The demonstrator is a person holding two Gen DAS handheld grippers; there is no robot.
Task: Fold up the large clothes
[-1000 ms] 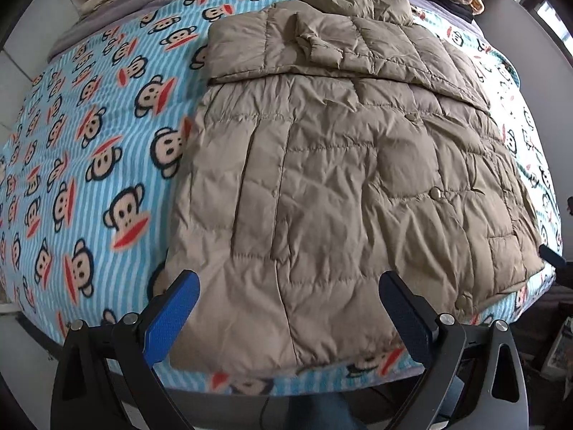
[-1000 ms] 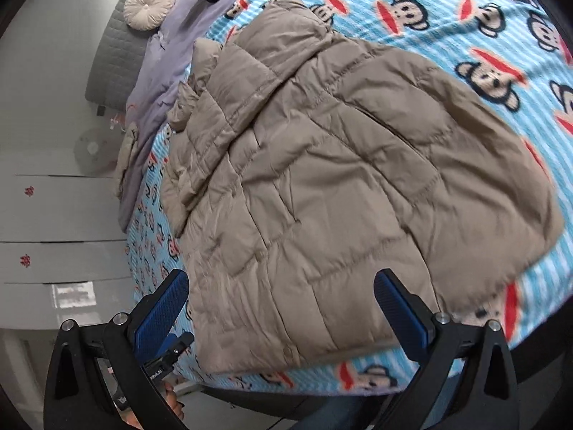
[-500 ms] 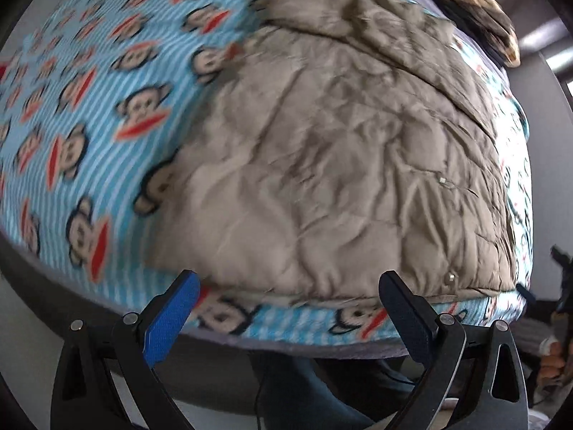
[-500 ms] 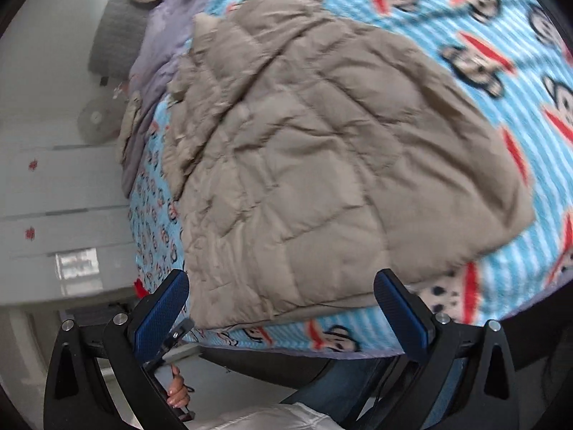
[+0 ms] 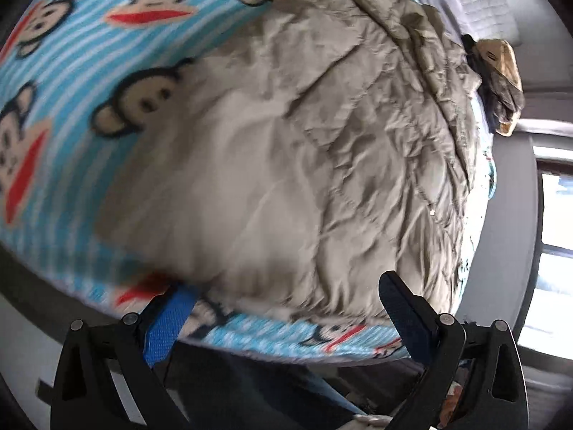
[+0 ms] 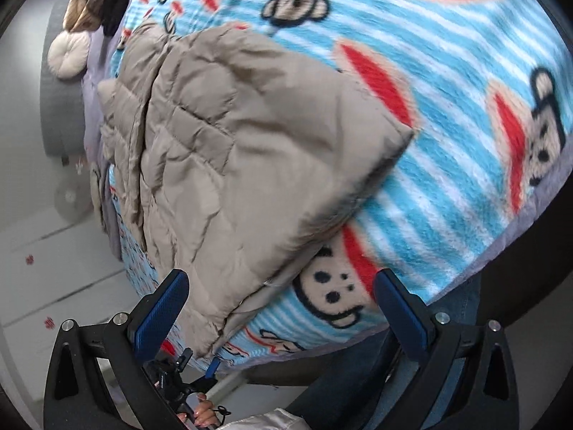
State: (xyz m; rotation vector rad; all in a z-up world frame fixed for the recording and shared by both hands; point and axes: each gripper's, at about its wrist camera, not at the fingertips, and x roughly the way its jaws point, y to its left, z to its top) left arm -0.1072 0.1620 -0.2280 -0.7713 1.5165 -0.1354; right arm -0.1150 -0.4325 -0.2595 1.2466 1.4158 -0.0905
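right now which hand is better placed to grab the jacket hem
Right, probably. The right gripper has the jacket hem corner lying between its open fingers. The left gripper is open too, but its view is blurred and the hem sits just beyond its fingers.

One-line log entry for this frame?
phase: approach hem | left gripper: open | right gripper: open | puffer jacket: flat on blanket, ungrasped

I see the jacket (image 5: 304, 165) as quilted, puffy cloth with a faint sheen, creased all over. The blanket (image 6: 447, 114) under it looks like soft, fuzzy fleece, matt. My right gripper (image 6: 281, 295) has matt black plastic arms, dimpled blue pads (image 6: 163, 310) and shiny metal screws at 7 o'clock.
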